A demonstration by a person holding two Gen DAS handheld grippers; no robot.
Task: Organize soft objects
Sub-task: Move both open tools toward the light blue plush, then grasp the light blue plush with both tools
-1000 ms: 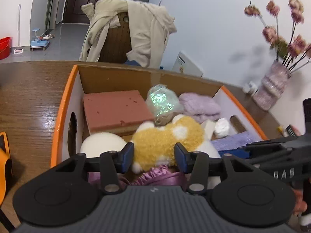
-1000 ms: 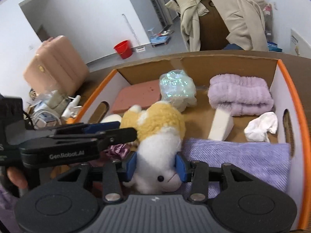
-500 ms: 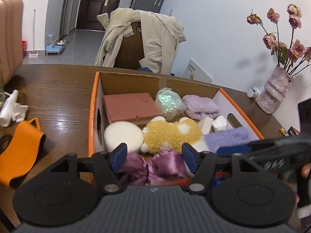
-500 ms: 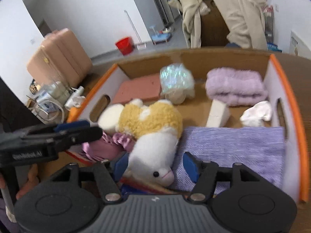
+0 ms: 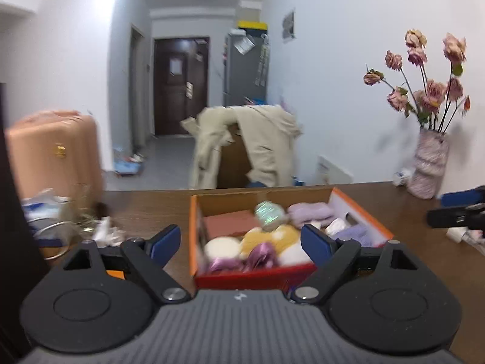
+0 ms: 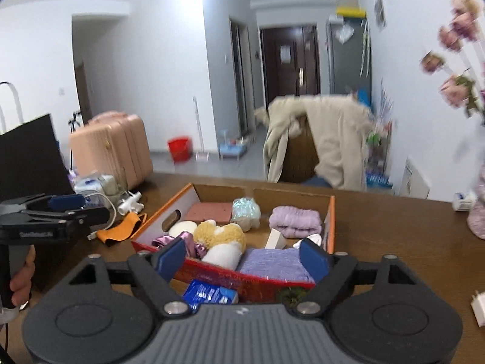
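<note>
On the brown table point(image 6: 394, 227), the soft-object-filled box point(image 6: 330, 212) is faced by the left gripper point(image 5: 241, 242) and right gripper point(image 6: 242, 256), both spread wide with nothing held.

open air above the packed cardboard box point(image 6: 331, 212), vase point(image 5: 429, 163) far right
</note>
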